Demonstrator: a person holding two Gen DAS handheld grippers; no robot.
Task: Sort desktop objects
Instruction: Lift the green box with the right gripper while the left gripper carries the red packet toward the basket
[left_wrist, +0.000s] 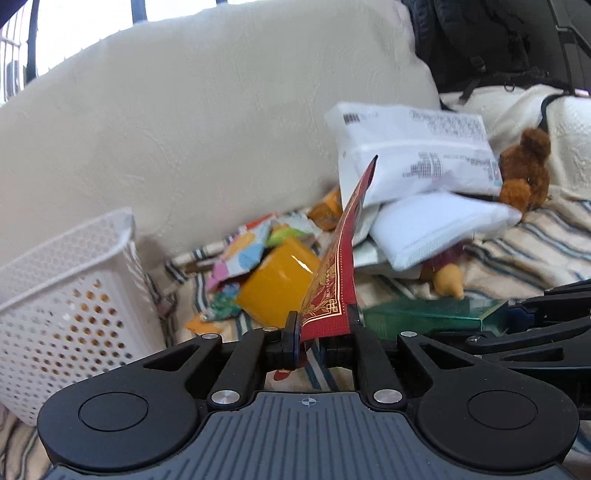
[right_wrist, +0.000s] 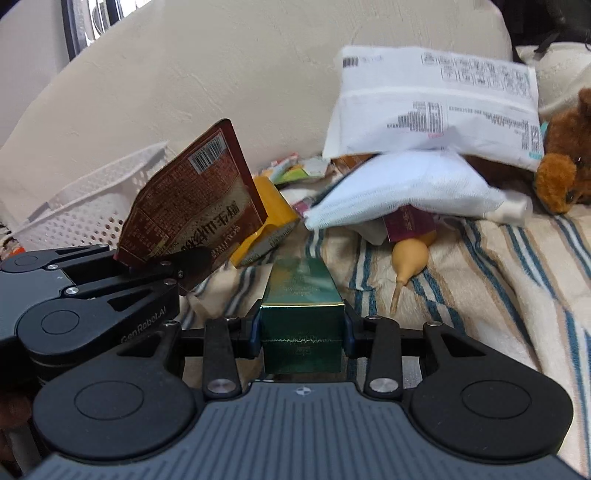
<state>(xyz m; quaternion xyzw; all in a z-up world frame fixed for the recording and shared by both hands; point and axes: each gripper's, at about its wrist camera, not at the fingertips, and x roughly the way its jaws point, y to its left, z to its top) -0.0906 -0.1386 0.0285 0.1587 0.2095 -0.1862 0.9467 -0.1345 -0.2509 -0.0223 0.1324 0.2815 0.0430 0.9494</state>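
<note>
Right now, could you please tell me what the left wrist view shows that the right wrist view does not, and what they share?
Left wrist only: the red packet's gold-patterned face, edge-on, and colourful wrappers beside the white basket.

Right wrist only: the packet's printed, barcoded back, and the green box clamped in the right gripper.

Both: the left gripper pinching the packet, the yellow box, white mailer, brown plush toy, striped blanket.

Red packet (left_wrist: 334, 280) upright (barcode behind); green box (right_wrist: 301, 314) lengthwise, probably lifted.

"GenRobot.AI" stands in pale letters on the black left gripper (right_wrist: 184, 267); print on the white mailer bag (right_wrist: 436, 107) is unreadable.
</note>
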